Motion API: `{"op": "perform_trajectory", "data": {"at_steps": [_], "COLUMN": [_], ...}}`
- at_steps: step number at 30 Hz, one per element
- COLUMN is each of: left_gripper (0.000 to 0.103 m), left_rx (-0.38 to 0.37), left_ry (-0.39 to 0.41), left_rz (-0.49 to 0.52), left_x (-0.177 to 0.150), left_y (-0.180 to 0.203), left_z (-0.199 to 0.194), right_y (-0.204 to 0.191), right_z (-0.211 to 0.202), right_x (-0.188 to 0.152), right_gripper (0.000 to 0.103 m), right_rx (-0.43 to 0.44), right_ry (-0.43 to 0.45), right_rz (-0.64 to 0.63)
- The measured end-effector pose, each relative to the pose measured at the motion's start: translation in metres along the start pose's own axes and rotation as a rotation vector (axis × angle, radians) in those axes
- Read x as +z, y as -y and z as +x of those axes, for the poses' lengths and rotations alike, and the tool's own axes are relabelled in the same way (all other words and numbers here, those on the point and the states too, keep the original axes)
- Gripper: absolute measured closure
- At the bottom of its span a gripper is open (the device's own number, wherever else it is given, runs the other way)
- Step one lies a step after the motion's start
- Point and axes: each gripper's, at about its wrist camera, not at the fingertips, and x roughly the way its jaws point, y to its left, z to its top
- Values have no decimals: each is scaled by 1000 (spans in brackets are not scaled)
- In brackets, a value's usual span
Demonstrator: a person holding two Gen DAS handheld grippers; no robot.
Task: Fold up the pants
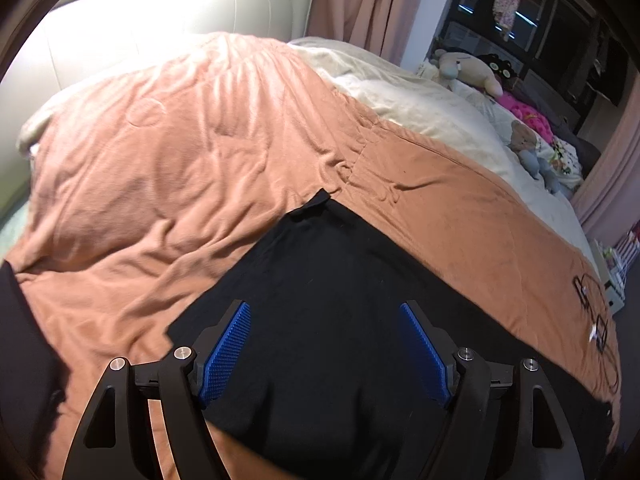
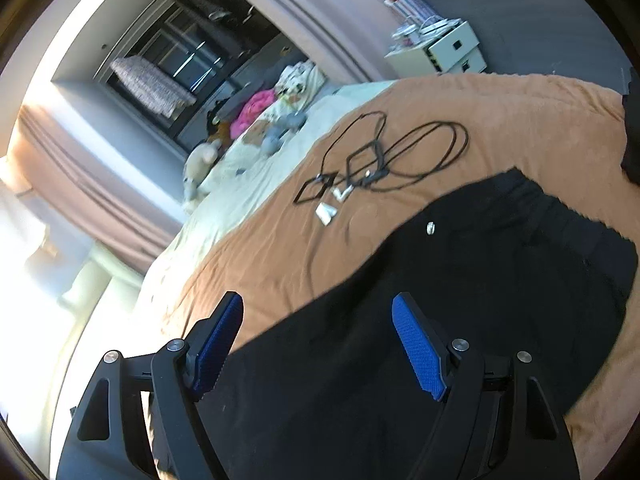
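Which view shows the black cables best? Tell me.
Right wrist view: the black cables lie in full loops on the orange blanket, beyond the pants. Left wrist view catches them only small at the edge.

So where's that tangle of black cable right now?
In the right wrist view, the black cable lies on the orange blanket, just beyond the black pants, with the white bedside cabinet behind it.

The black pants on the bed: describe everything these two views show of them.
The black pants are plain dark fabric, soft and matte, lying flat on the orange blanket. In the right wrist view a gathered waistband sits at the far end, with a small silvery spot on the cloth nearby. In the left wrist view one far corner ends in a small upturned flap. Both grippers are above them with jaws open; neither grips the cloth. The coiled black cable lies apart from them.
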Motion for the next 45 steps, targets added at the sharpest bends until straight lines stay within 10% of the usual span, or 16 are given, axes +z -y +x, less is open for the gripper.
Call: {"op": "perform_trajectory", "data": {"at_steps": [13, 20, 30, 45], "left_gripper": [25, 25, 26, 70], "left_rx": [-44, -73, -94, -74], "left_ry": [29, 17, 1, -78], "left_rz": [24, 24, -52, -164], "left_x": [-50, -67, -83, -91], "left_y": [-21, -36, -63, -92], "left_z": [-66, -79, -64, 1], "right_y": [29, 42, 77, 133], "right_z": [-67, -63, -50, -46], "right_x": [-26, -39, -10, -16], "right_gripper": [21, 21, 21, 21], "right_rx": [118, 50, -122, -224], "right_ry": [-21, -198, -150, -100], "right_rz": [-15, -93, -98, 177]}}
